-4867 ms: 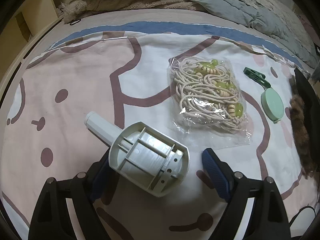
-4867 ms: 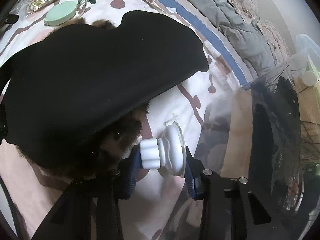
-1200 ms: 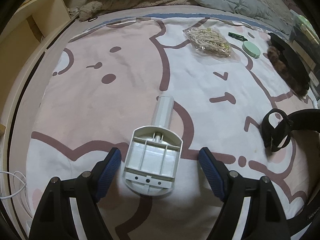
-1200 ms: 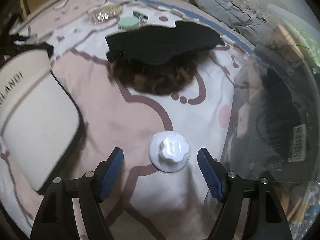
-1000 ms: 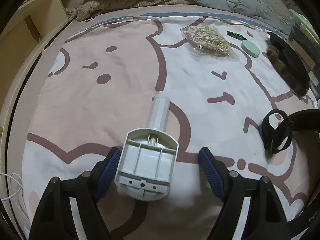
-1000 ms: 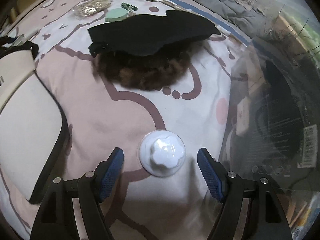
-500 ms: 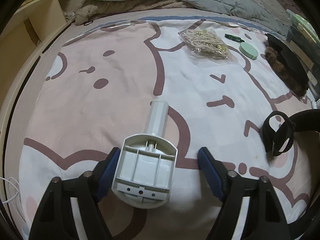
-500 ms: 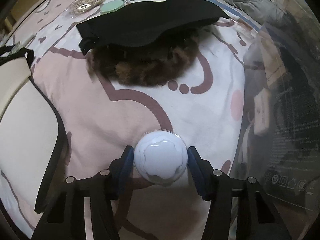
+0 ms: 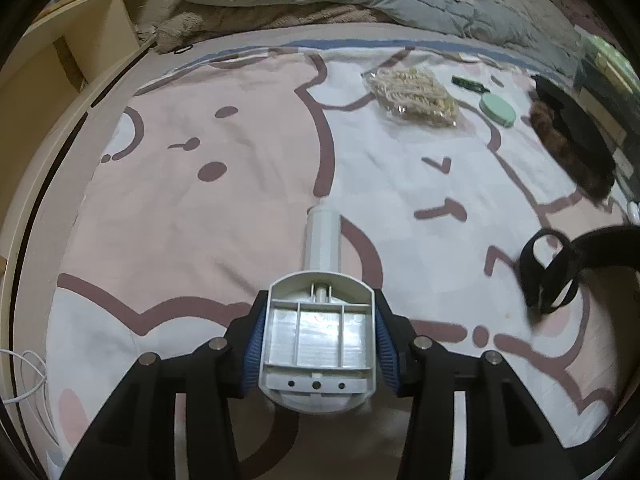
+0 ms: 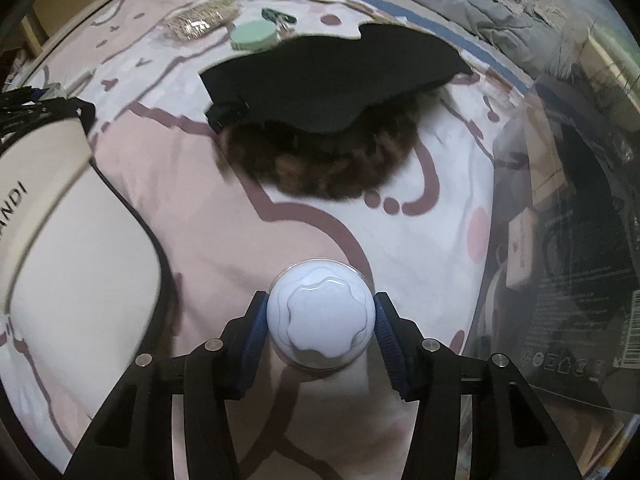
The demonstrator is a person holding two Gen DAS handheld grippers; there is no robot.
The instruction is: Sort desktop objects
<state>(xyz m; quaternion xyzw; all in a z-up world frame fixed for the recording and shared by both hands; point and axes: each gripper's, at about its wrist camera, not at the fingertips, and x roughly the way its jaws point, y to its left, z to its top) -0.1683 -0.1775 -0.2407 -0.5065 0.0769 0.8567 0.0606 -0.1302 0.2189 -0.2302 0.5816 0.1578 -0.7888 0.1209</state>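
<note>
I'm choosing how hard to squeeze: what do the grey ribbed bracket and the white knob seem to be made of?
The grey ribbed bracket looks like moulded hard plastic, matt: thin ribs, screw holes, soft glare. The white knob looks like glossy plastic on a clear disc, possibly a suction cup; sharp highlights suggest smoothness. Neither shows metal.

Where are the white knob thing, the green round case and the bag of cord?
white knob (image 10: 322,322), right wrist view, scalloped top.
green round case (image 10: 254,36), right wrist view, lid.
bag of cord (image 9: 412,94), left wrist view, middle of the coils.
</note>
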